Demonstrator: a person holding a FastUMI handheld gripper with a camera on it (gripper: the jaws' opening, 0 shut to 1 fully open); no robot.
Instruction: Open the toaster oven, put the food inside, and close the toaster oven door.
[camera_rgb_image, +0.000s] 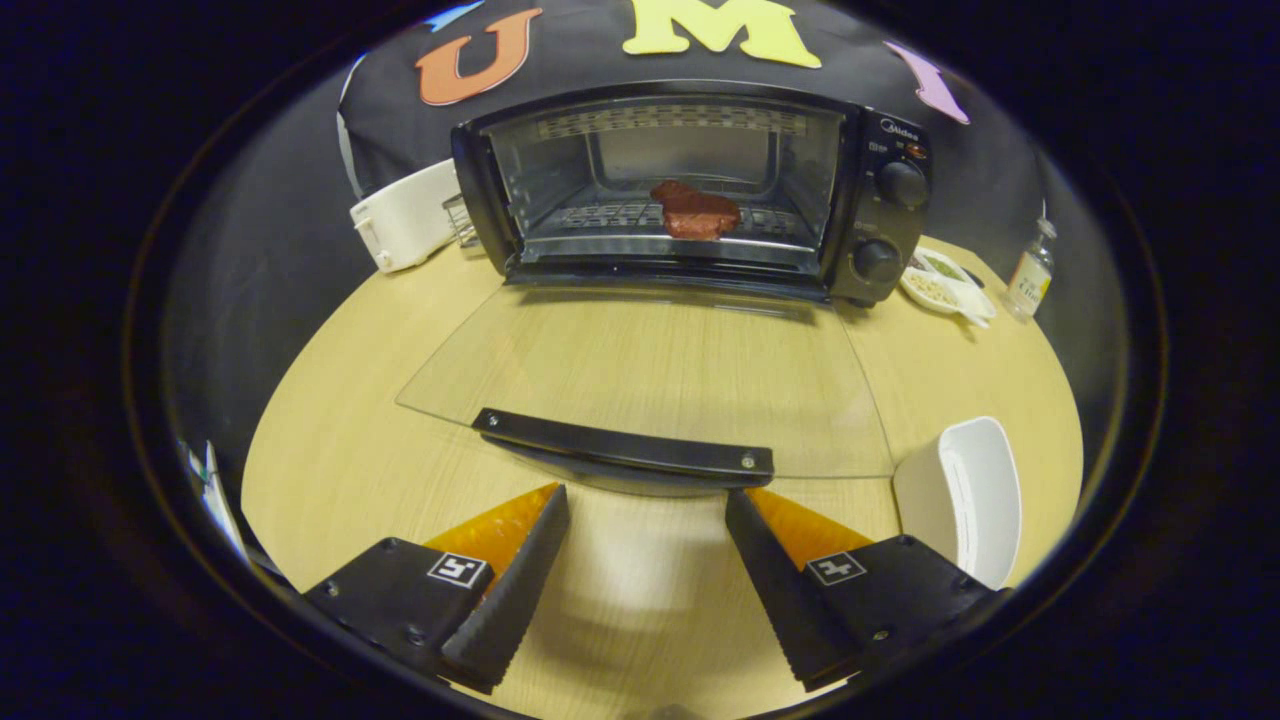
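Tabletop (330, 440); food (696, 211) crosswise; claw (647, 500) agape.

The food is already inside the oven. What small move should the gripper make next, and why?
Probably ease forward and under the door handle to lift it. The meat sits on the rack, the glass door lies fully open, and the gripper is open and empty just short of the handle.
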